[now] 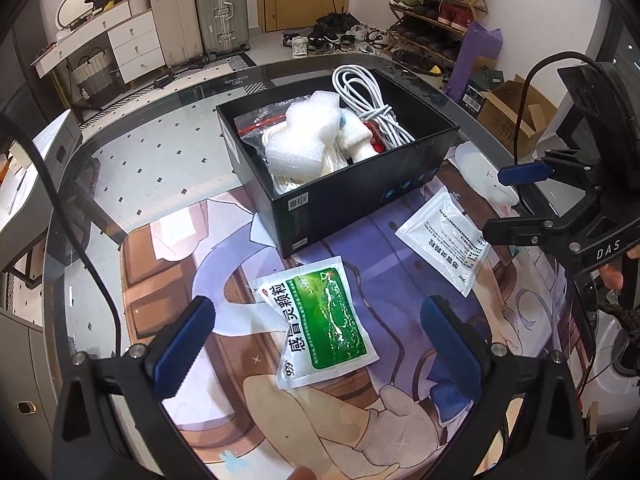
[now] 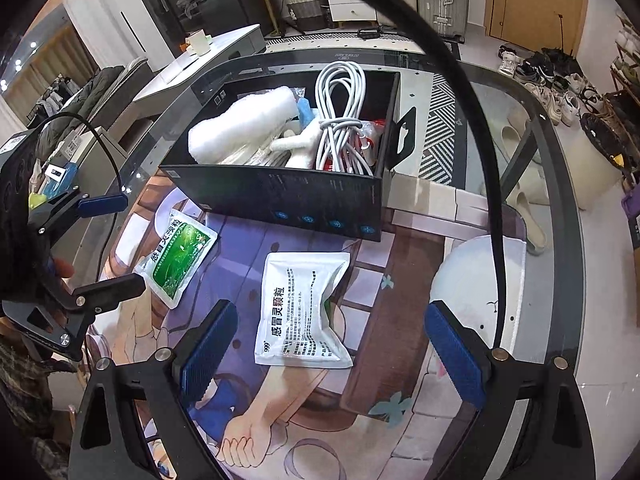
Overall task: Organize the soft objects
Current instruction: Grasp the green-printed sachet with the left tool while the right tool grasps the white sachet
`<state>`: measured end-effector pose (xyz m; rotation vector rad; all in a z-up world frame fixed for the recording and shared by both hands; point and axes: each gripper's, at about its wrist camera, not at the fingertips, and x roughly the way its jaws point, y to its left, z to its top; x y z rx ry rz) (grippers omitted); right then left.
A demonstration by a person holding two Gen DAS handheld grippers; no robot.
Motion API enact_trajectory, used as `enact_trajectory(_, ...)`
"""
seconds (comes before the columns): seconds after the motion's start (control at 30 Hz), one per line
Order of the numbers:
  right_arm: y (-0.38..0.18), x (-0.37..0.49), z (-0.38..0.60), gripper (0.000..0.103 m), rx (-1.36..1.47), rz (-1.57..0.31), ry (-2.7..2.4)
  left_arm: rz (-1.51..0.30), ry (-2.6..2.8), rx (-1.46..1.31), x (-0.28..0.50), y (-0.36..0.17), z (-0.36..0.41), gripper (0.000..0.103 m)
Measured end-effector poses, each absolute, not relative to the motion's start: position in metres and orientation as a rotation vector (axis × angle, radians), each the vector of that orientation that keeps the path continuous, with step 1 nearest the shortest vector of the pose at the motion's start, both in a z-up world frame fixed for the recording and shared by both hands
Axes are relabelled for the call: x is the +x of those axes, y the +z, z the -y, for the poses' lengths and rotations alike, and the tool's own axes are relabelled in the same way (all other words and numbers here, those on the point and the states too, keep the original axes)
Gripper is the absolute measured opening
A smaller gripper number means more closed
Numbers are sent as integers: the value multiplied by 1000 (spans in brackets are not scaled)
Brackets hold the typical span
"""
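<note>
Left gripper [image 1: 316, 344] fingers spread wide, empty, hovering over green sachet [image 1: 320, 322] lying flat on printed mat [image 1: 160, 280] on glass bench [image 1: 160, 152]. Black box [image 1: 340, 152] behind, holding foam wrap [image 1: 304, 136] and white cable [image 1: 364, 96]. White sachet [image 2: 302, 308] right of green one, between right gripper [image 2: 332, 344] fingers, also spread, nothing held.

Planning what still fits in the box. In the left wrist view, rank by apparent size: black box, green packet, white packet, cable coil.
1. Black box, clearly largest.
2. Green packet, though it lies nearest the camera, which inflates it.
3. White packet and cable coil look alike; the coil is farther off, so I won't rank them.
</note>
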<state>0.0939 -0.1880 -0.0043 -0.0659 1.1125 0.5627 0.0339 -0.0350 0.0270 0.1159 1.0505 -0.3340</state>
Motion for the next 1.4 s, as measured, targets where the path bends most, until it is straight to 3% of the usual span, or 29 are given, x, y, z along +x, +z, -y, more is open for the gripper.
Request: enact_trajectory(1.4, -48, 101, 130, 96, -134, -1201, 576, -1167, -293, 84, 55, -28, 29, 103)
